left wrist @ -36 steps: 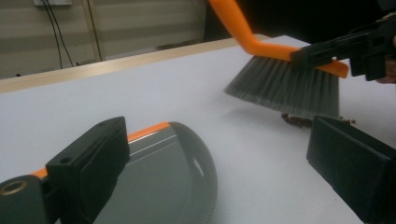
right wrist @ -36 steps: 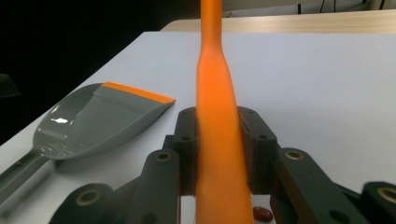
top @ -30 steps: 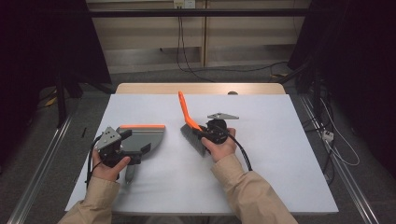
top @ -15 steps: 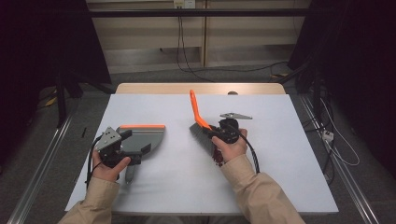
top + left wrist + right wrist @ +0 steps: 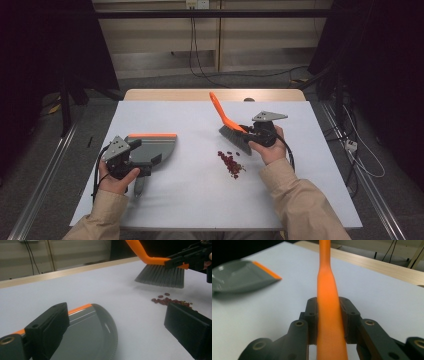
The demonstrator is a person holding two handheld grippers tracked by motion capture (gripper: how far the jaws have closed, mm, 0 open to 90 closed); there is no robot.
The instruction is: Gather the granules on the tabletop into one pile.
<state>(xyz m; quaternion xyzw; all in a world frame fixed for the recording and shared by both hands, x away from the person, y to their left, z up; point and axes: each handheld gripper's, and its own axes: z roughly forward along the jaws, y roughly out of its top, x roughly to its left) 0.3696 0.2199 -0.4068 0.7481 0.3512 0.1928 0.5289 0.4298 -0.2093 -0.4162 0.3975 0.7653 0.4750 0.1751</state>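
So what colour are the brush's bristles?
Grey, under an orange handle; the brush shows this best in the left gripper view.

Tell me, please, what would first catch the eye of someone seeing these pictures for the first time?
Most striking is the orange-handled brush, clamped in the right hand-held gripper with its grey bristles lifted over the white table, right of centre. Just below the bristles lies a small scatter of dark red bits. At the left, the left hand-held gripper holds a grey dustpan with an orange edge flat on the table.
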